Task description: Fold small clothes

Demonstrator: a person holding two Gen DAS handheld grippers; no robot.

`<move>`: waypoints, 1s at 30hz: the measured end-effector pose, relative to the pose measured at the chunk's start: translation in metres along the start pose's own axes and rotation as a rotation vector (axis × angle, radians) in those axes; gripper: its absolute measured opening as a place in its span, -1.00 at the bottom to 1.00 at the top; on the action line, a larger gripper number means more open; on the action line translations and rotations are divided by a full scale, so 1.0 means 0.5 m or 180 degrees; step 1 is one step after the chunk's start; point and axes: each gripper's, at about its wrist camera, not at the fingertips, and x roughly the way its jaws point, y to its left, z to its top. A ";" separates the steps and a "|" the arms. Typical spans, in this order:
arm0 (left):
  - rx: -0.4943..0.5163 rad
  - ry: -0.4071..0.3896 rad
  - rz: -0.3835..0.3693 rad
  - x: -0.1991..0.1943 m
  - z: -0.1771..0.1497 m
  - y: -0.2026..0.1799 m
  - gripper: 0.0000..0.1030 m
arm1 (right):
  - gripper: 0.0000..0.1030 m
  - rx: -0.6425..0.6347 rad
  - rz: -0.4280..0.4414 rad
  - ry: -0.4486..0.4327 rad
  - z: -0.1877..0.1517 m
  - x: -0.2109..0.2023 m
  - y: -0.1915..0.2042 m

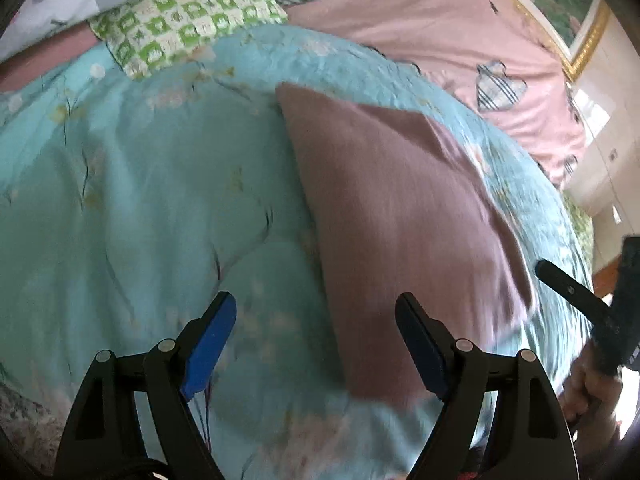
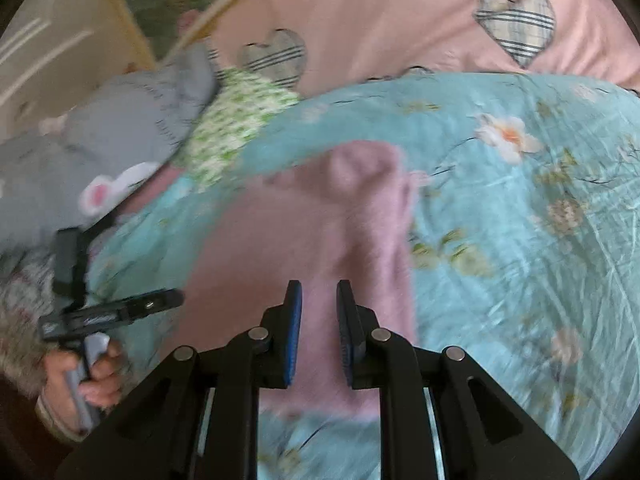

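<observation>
On the bed, atop a turquoise floral quilt (image 1: 120, 200), lay the pink garment (image 1: 400, 220), a small piece of soft cloth spread mostly flat in the left wrist view, with one edge rucked into a raised fold in the right wrist view (image 2: 360, 184); both pictures were smeared by motion, so fine creases could not be read. The left gripper (image 1: 316, 320) hung above the quilt with its fingers spread wide and grasping nothing, the garment's near edge lying under the inner finger (image 1: 420, 340). The right gripper (image 2: 318, 320) stood over the garment's near end with its fingers drawn close but with a narrow gap showing between them; whether any cloth was pinched there could not be told, since the pink seen in the gap may simply have been the garment lying below.

The risks, as I judged them: the quilt was soft and puffy, so a low pinch might have gathered turquoise cover along with the pink cloth and dragged both; the rucked fold might have been pressed into a crooked crease if the garment was doubled over before being smoothed; the wide left fingers sat partly off the garment and might have closed on quilt alone; a green checked pillow (image 1: 184, 12) and grey cloth (image 2: 120, 120) lay well apart and posed little hazard.
</observation>
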 end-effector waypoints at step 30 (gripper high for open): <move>0.0470 -0.0010 -0.0056 -0.046 -0.090 -0.006 -0.80 | -0.72 0.0463 -0.0173 0.0296 -0.037 0.026 -0.080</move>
